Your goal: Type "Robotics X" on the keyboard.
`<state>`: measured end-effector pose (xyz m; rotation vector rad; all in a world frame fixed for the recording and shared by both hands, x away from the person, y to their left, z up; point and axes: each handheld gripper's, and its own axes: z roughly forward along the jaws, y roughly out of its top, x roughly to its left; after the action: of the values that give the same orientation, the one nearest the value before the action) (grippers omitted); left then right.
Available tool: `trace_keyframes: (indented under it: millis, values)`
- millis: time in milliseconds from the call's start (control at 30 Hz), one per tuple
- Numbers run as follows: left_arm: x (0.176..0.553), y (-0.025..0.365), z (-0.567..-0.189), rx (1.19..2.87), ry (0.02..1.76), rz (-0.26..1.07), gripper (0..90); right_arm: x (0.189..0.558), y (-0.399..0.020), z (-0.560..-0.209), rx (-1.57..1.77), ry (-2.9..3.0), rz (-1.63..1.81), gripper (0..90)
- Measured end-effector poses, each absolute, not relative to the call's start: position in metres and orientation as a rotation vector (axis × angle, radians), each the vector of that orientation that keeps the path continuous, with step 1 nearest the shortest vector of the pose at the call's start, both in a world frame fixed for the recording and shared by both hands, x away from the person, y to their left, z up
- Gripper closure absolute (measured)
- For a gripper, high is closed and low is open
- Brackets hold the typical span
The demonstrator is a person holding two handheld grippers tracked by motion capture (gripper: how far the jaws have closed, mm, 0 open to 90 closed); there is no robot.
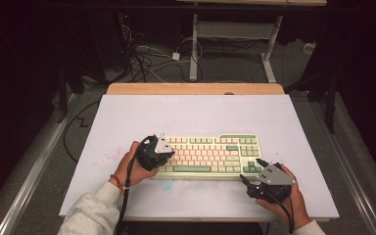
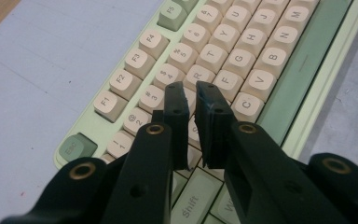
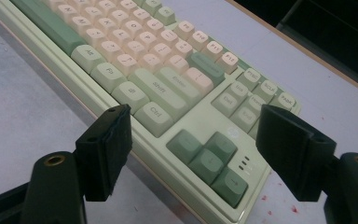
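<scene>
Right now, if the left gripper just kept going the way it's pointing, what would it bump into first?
Most likely the keyboard. The left gripper, jaws nearly together with a narrow gap and nothing between them, points down at the cream letter keys near E and D. How high the tips sit above the keys is unclear.

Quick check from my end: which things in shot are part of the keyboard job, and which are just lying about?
In the job:
keyboard
left gripper, over its left-hand keys
right gripper, open at its arrow-key corner

Lying about:
cables on the floor beyond the table
desk frame behind
</scene>
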<state>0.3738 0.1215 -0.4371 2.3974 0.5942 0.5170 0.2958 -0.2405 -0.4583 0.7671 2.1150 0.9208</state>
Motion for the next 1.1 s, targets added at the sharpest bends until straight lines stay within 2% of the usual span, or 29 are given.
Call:
trace_keyframes:
  millis: [200, 467, 967, 1100]
  values:
    - [0.373, 0.124, -0.435, 2.375, 0.596, 0.532, 73.1, 0.296, -0.241, -0.458, 0.768, 2.116, 0.919, 26.9]
    - [0.369, 0.127, -0.432, 2.313, 0.610, 0.585, 53.9, 0.296, -0.241, -0.458, 0.771, 2.116, 0.919, 26.9]
    - [0.357, 0.137, -0.427, 2.224, 0.605, 0.659, 27.3, 0.296, -0.242, -0.457, 0.776, 2.114, 0.930, 26.9]
    - [0.352, 0.141, -0.428, 2.208, 0.595, 0.682, 23.3, 0.296, -0.242, -0.456, 0.782, 2.115, 0.937, 26.9]
